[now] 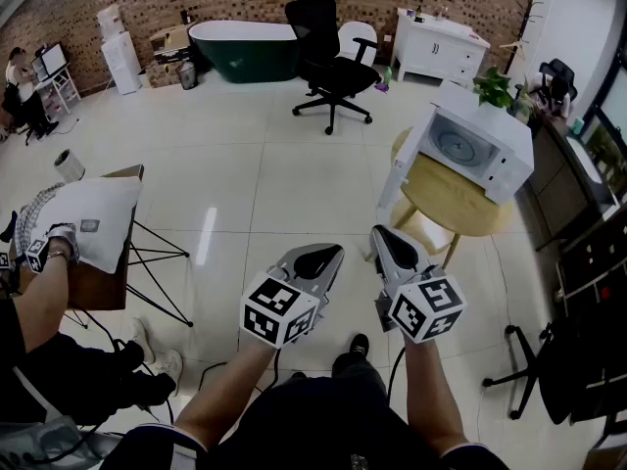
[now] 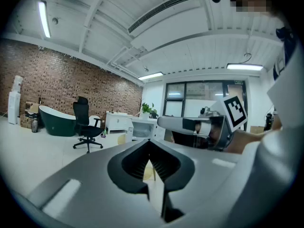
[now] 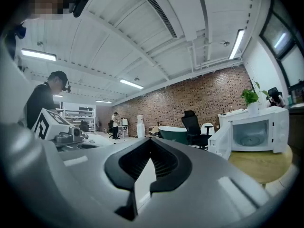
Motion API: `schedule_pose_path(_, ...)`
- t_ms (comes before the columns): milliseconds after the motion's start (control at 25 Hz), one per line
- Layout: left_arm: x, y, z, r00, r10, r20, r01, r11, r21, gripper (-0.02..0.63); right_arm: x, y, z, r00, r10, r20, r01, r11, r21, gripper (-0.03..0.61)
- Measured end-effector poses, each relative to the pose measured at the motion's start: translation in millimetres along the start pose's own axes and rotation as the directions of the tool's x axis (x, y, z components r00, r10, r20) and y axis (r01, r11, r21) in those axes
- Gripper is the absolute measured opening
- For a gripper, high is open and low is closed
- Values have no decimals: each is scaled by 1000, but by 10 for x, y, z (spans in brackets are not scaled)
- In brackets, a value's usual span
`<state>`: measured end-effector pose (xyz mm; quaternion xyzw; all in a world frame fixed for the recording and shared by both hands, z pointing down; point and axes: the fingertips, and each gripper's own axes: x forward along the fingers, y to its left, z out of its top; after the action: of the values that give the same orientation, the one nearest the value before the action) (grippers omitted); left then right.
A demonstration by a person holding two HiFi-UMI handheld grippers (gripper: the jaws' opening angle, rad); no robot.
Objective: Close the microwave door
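A white microwave [image 1: 482, 145] stands on a round wooden table [image 1: 446, 204] to my front right. Its door [image 1: 402, 172] hangs open toward the left, and the turntable shows inside. Both grippers are held low in front of me, well short of the table and touching nothing. My left gripper [image 1: 328, 255] is shut and empty, and so is my right gripper [image 1: 384, 235], which is the nearer one to the door. The right gripper view shows the microwave [image 3: 256, 131] and its open door [image 3: 221, 144] at the right. In the left gripper view the microwave [image 2: 138, 127] is small and far.
A black office chair [image 1: 331, 59], a dark green bathtub [image 1: 245, 49] and a white cabinet [image 1: 441, 45] stand at the back. A potted plant [image 1: 495, 88] is behind the microwave. At the left sits a person's arm [image 1: 39, 292] by a small table with a pillow [image 1: 93, 218].
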<state>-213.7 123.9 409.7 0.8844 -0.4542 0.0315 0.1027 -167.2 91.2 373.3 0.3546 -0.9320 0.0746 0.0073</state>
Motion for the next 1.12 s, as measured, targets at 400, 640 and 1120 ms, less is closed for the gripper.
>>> schedule_pose_path(400,541,70,53,1000,-2,-2,2,1000,1,12,72,-541,24,1000,-15,-3,16,1000,11,2)
schedule_pose_path(640,968,160,98,1000,9,-5,-9,1000,-1,12,159,-965,105,1000,-15,3,15,1000,12,2)
schedule_pose_path(1120,1778,266,298,997,83,-10,-82,996,16,12,157,-1895,267,1000,6,-6,-6,1000,17,2)
